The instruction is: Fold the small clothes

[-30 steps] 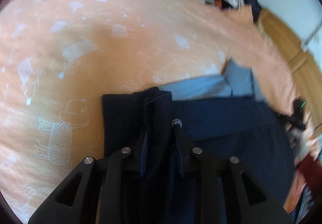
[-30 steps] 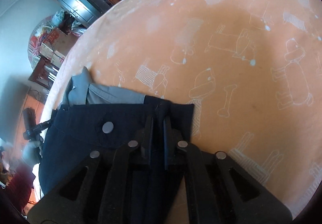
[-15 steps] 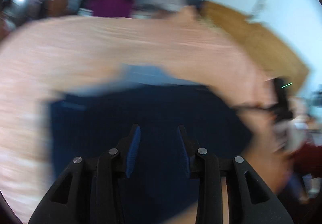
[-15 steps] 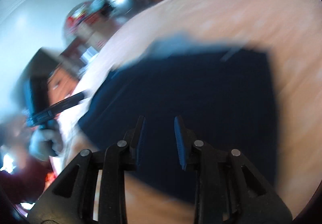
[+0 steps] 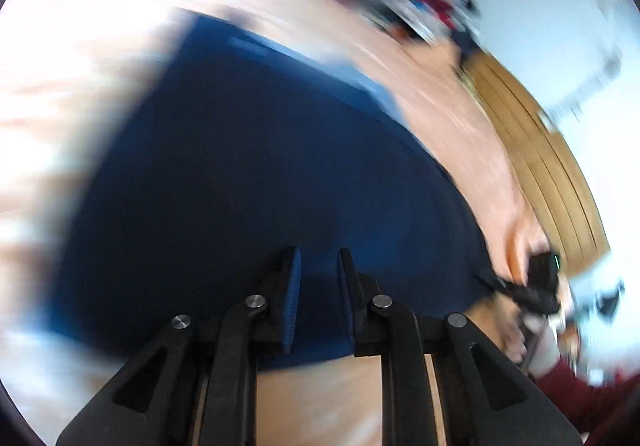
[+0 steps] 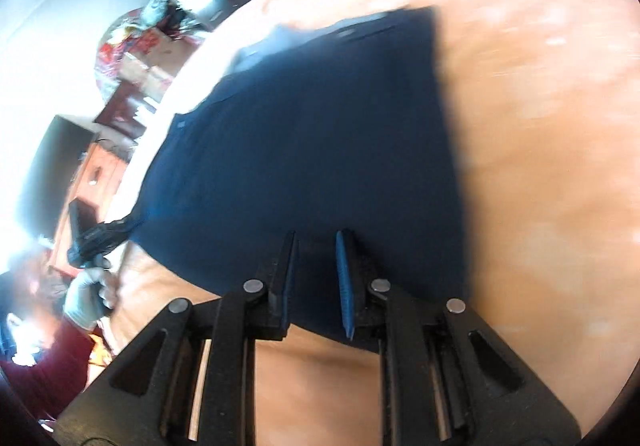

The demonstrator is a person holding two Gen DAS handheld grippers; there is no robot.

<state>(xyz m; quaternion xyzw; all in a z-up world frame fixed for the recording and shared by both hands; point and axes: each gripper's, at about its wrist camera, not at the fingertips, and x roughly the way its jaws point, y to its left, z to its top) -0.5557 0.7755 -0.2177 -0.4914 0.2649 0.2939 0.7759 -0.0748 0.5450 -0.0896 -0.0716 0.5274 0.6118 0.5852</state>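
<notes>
Navy garment (image 5: 256,173) lies flat on the peach sheet (image 6: 540,133); both tongs (image 5: 318,266) (image 6: 316,250) gape empty.

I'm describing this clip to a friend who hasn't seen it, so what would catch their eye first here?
The dark navy garment lying flat on the peach printed bedsheet fills the middle of both views. Over its near edge hover the open left gripper and right gripper, neither holding cloth. In the right wrist view, a gloved hand grips the other tool at the far left.
</notes>
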